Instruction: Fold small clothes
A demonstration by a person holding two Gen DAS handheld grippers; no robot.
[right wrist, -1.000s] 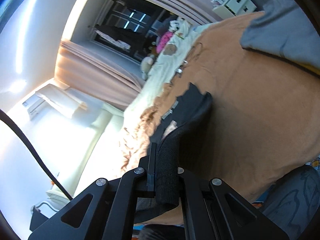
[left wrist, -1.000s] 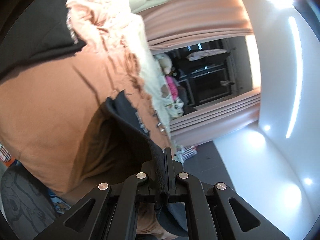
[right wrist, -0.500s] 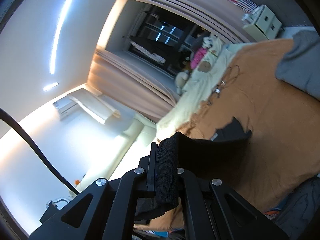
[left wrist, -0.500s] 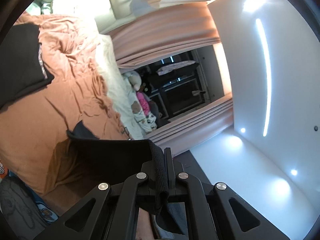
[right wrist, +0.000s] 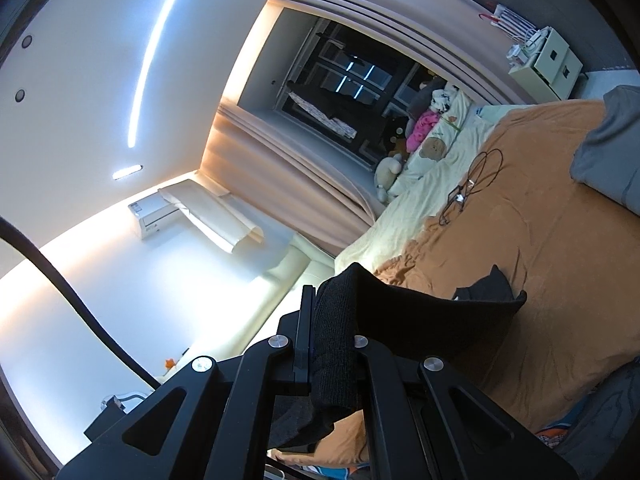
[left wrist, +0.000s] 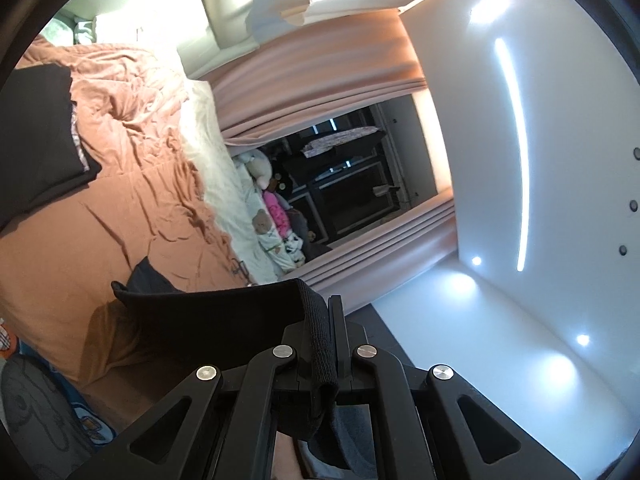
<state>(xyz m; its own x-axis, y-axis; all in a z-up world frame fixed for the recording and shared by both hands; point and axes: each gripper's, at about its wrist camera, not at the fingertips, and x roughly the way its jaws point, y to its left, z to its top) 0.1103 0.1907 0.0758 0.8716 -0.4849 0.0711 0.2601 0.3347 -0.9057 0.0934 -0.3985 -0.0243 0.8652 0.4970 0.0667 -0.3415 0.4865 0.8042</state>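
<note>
Black knit fabric, ribbed at the band: the small black garment (left wrist: 208, 316) hangs between my two grippers, above the bed (left wrist: 80, 240) with its orange-brown cover. My left hand-held gripper (left wrist: 326, 344) is pressed together on one end of the ribbed band; my right hand-held gripper (right wrist: 332, 344) pinches the other end, with a thicker bunch of knit wedged between its fingers. In both wrist views the top edge runs fairly taut from gripper to gripper, and the body of the cloth drops below it toward the cover. Whether the lower hem touches the bed, I cannot tell.

Handling, as I judge it: light, soft, no stiffness of its own. It sags wherever it is unsupported and takes any crease I give it. The ribbed band is the firmest part and looks grippy, so slipping seems unlikely. Nothing fragile here, though a hard pull apart would stretch the rib.

Where to hold: the two band corners, as now. That keeps the edge straight and lets the rest hang flat. The right-side grip looks bulkier, possibly several layers; the fold may come out uneven on that side.

Also on the bed: another dark garment (left wrist: 32, 140) to my left, a grey one (right wrist: 608, 148) to my right, a loose cable (right wrist: 476, 184) well beyond.
</note>
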